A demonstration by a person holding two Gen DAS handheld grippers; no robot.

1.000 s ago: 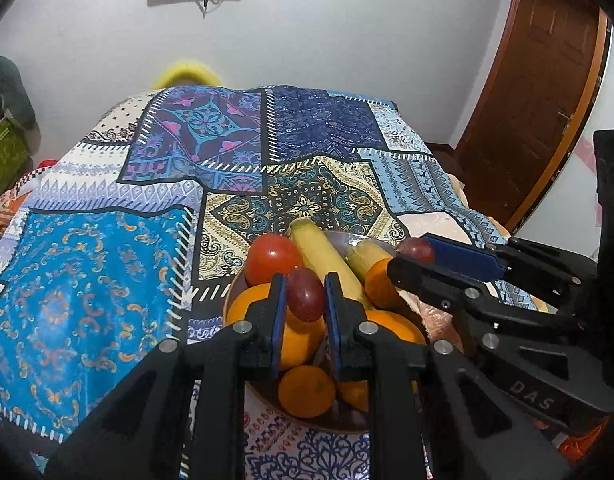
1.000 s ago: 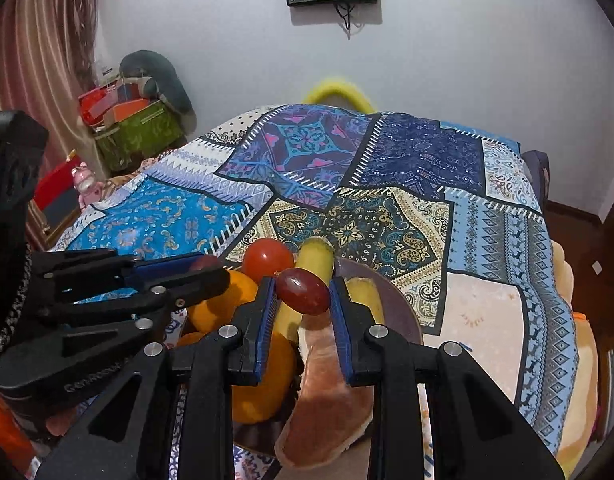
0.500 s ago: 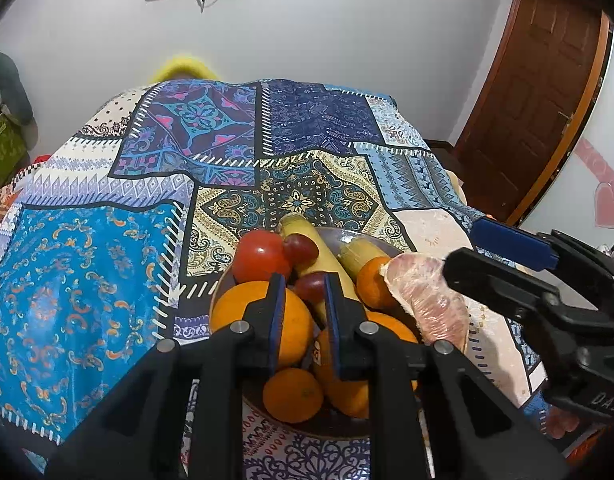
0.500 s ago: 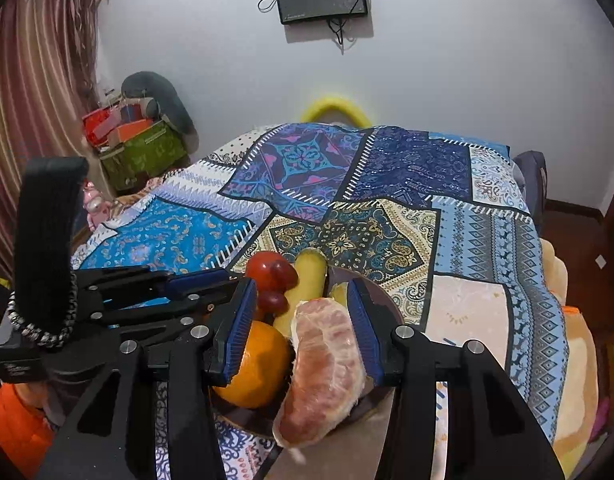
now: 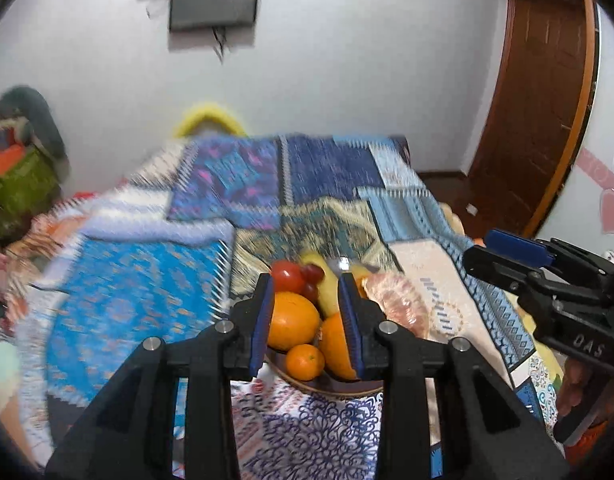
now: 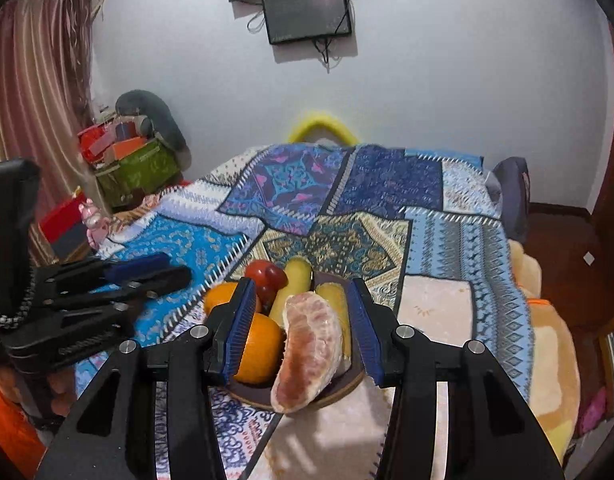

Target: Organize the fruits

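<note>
The fruits are gathered in a dark bowl (image 6: 349,382) that is set on the patterned bedspread (image 6: 447,240) near the bed's near edge, closer to its right side. In it are seen large oranges (image 5: 293,320), a small orange (image 5: 305,361) at the front, a red tomato (image 5: 287,276), dark grapes (image 5: 313,273), a banana (image 6: 294,280) and, at the right rim, a peeled pomelo segment (image 6: 311,352) that overhangs the bowl's edge towards the near side. No loose fruit is seen on the rest of the bedspread, so the gathering is judged to be nearly or wholly done; what may be left is the seating of the overhanging segment, which could slip off the rim.

The left tool (image 5: 307,312) is held apart from the bowl, above its near side, with its jaws parted and nothing between them. The right tool (image 6: 303,324) is likewise spread wide and empty, the bowl being framed between its blue pads (image 6: 241,320) without contact being visible. The left view is blurred, so fine detail of the far bedspread cannot be told.
</note>
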